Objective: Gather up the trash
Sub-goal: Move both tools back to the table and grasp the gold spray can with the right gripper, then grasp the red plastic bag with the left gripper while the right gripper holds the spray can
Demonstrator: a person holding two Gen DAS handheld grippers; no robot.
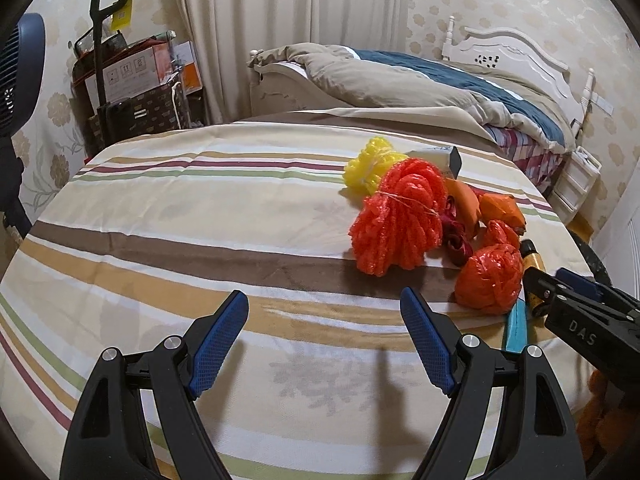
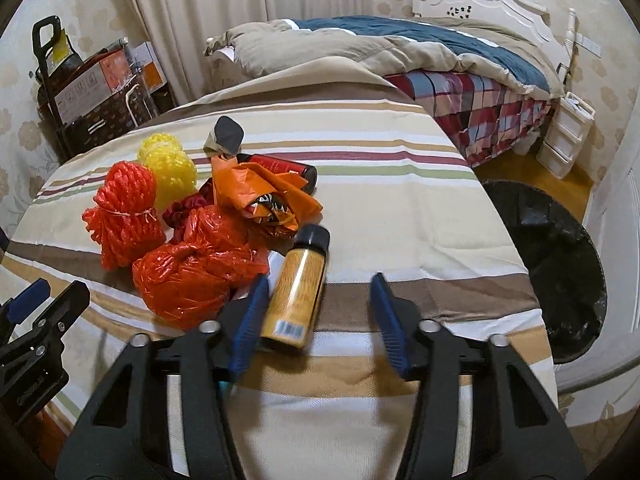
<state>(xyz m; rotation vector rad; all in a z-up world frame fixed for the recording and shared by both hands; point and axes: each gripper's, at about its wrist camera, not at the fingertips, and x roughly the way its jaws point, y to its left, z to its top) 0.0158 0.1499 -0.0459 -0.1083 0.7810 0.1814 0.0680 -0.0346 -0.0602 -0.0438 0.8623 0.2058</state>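
A pile of trash lies on the striped tablecloth [image 2: 400, 216]. It holds a red net bundle [image 1: 400, 220] [image 2: 124, 216], a yellow net bundle [image 1: 372, 164] [image 2: 168, 168], a red plastic bag [image 1: 490, 278] [image 2: 192, 276], an orange wrapper [image 2: 260, 192] and a dark red can [image 2: 280, 166]. A yellow bottle with a black cap [image 2: 298, 288] lies between the open fingers of my right gripper [image 2: 316, 320], close to the left finger. My left gripper [image 1: 324, 340] is open and empty, left of the pile.
A black-lined bin [image 2: 560, 272] stands on the floor right of the table. A bed with a rumpled quilt [image 2: 400, 48] is behind. Boxes and a trolley [image 1: 120, 80] stand in the left corner. A white drawer unit [image 2: 568, 136] is by the bed.
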